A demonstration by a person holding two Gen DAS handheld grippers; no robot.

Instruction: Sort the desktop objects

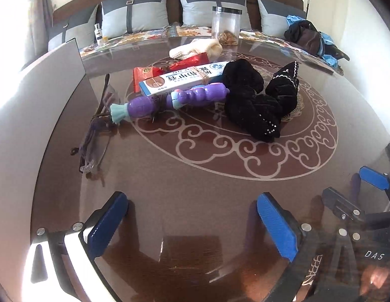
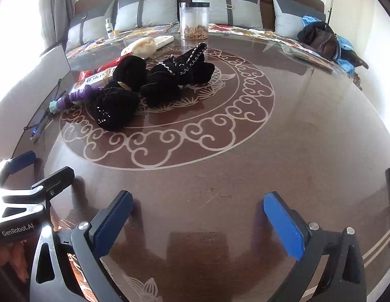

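- The table (image 1: 195,176) carried a ring pattern, with the clutter around its middle.
- The black cloth bundle (image 1: 255,100) lay inside the ring.
- The white box (image 1: 185,78) and purple toy (image 1: 169,99) lay just left of the bundle.
- Folded glasses (image 1: 94,146), probably, lay further left.
- The left tool (image 1: 192,216) and the right tool (image 2: 197,216) both stood apart, empty.
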